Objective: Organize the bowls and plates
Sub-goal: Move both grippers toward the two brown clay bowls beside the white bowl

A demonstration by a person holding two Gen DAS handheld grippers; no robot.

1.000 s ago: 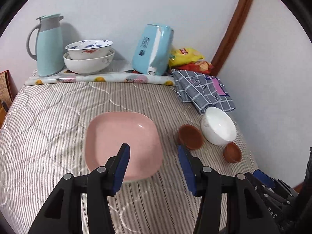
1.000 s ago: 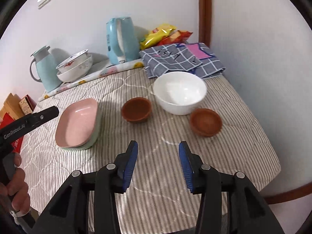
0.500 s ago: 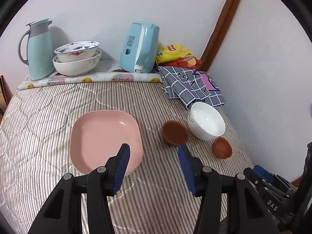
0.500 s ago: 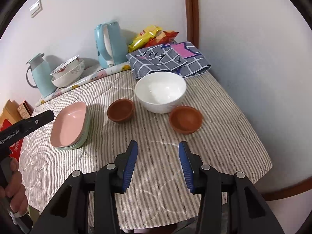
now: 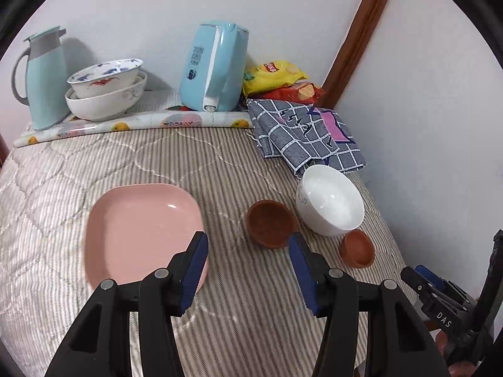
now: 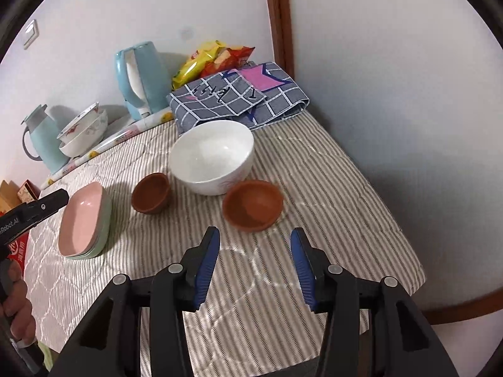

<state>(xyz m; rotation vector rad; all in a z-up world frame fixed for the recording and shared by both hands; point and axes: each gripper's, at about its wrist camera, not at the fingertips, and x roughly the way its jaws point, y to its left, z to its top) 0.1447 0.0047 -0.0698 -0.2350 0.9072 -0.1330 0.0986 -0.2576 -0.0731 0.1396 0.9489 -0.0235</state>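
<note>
I had both claws hanging over the near edge of the counter (image 5: 157, 163), which was covered with a striped quilted cloth. The left claw (image 5: 248, 270) stood released, with nothing between its blue pads; its left pad overlapped the near right corner of the pink plate (image 5: 138, 229) in my view, though I could not tell whether it touched. The right claw (image 6: 254, 264) was likewise released and empty, its jaws having just widened a little, and it pointed at the nearer brown bowl (image 6: 253, 209).

From the right wrist view the pink plate sat stacked on a pale green plate (image 6: 105, 229) towards the left edge of the counter. A second brown bowl (image 6: 151, 193) stood between that stack and the white bowl (image 6: 212, 157), just beside the white one. The nearer brown bowl lay just in front of the white bowl, closer to the right edge.

Along the far edge I saw a teal thermos (image 5: 42, 78), two patterned bowls (image 5: 105, 89) nested one inside the other, and a light blue kettle (image 5: 213, 67), all on a fruit-print mat (image 5: 132, 124). In the far right corner lay snack bags (image 5: 276, 77) and a folded checked cloth (image 5: 301, 132), whose near edge reached almost to the white bowl.
</note>
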